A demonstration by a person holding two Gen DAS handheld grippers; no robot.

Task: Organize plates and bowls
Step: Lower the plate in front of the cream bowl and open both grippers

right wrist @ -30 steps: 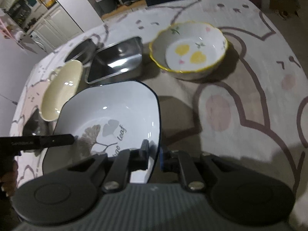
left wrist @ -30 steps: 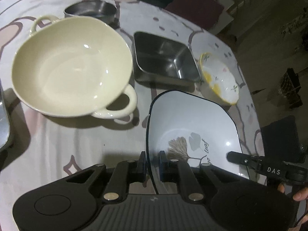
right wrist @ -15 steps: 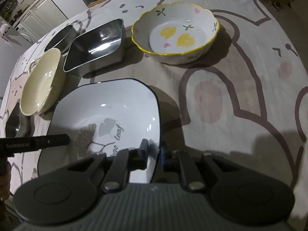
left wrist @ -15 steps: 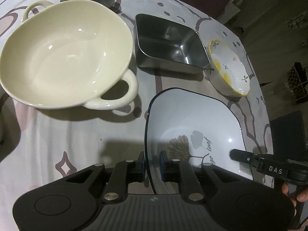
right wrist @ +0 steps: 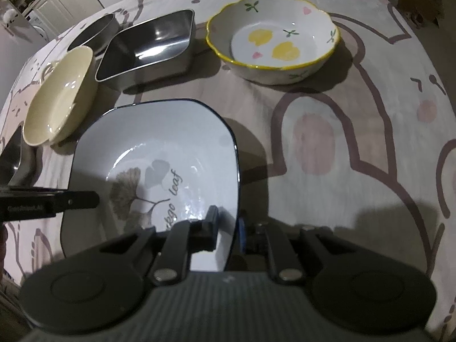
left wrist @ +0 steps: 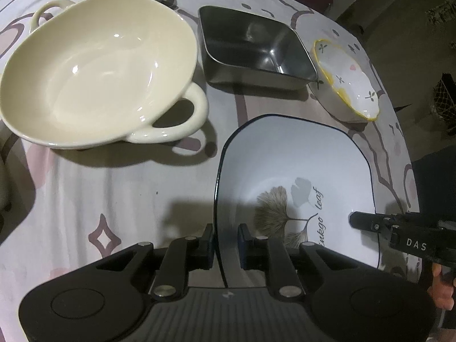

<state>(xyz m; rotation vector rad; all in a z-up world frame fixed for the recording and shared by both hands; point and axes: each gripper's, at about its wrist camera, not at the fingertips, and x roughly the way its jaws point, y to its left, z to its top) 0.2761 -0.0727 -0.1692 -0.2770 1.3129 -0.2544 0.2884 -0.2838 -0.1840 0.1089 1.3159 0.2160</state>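
Left wrist view: the square plate (left wrist: 293,171) – near the cream bowl (left wrist: 97,68) – is straddled at opposite rims by left gripper (left wrist: 225,242) and right gripper (right wrist: 228,228), jaws narrow, for a balanced two-sided hold.

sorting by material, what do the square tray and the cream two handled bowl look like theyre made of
Square tray: looks like stainless steel, brushed grey with mirror-like glints on its walls. Cream bowl: probably glazed ceramic, glossy with soft white highlights and thick rounded handles; stoneware or porcelain cannot be told.
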